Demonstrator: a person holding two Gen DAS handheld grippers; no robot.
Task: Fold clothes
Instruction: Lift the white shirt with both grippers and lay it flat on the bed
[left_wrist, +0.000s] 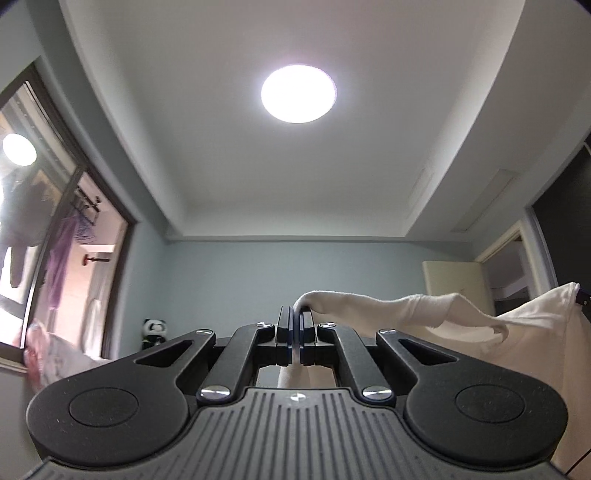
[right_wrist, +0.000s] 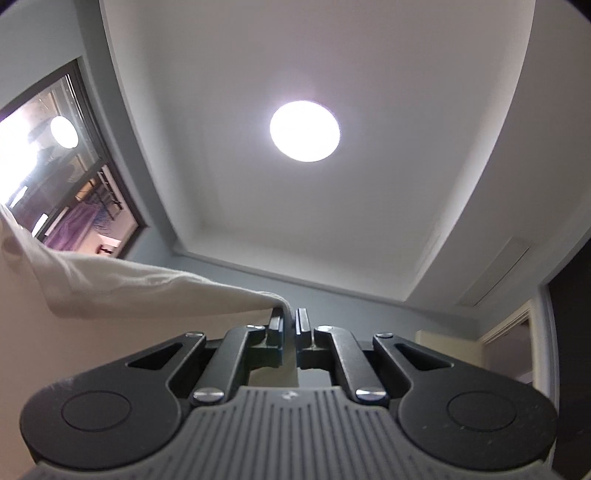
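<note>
1. The ceiling fills most of both wrist views, white and recessed, with pale blue-grey walls below it; both grippers point upward.
2. A window with a dark frame sits at the left of both views; purple cloth hangs behind the glass.
3. The white garment is held up in the air between the two grippers. In the left wrist view it spreads to the right and runs as a twisted band to the fingertips; in the right wrist view it hangs at the left and tapers to a corner at the fingertips.
4. A round ceiling lamp glows above the fingers in both views.
5. An open doorway with a cream frame shows at the right of the left wrist view.
6. The left gripper is clamped tight on a fold of the white garment, cloth pinched between its jaws.
7. The right gripper has a narrow gap between its jaws; the garment's corner lies over its left finger, and I cannot tell whether the cloth is truly pinched.
8. A small panda toy stands by the far wall, left of the left gripper's fingers.
</note>
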